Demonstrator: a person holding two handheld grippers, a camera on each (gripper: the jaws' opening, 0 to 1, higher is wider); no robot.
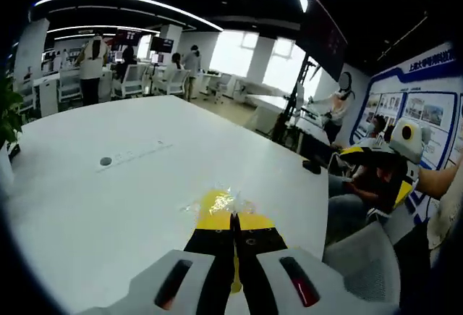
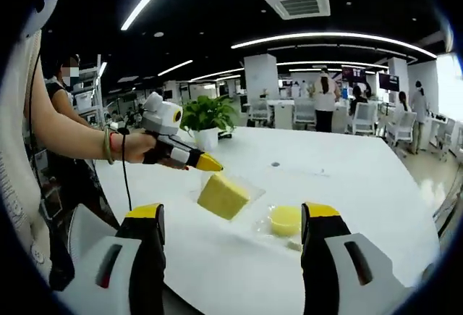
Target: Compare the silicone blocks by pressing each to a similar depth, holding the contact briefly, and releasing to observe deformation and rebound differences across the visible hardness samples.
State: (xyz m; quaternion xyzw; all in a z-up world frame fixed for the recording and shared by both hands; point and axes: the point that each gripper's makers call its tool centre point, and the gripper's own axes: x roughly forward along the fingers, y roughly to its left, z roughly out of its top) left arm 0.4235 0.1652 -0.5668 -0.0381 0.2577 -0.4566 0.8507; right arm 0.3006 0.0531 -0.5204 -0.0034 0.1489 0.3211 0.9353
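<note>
Two yellow blocks sit on the white worktop (image 2: 376, 206): a square block (image 2: 223, 195) and a round block (image 2: 285, 220). Left gripper (image 2: 210, 162) jaws are closed, tips just beside the square block. Right gripper (image 2: 233, 217) jaws gape wide, holding nothing.

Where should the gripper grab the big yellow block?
Probably across the two flat side faces of the yellow silicone block, coming down from above. It lies flat on clear wrapping on the white table, so its underside is out of reach.

light: bright ceiling strips (image 2: 318, 38), window (image 1: 235, 53) glare | focus: soft | edges: heavy fisheye bending
</note>
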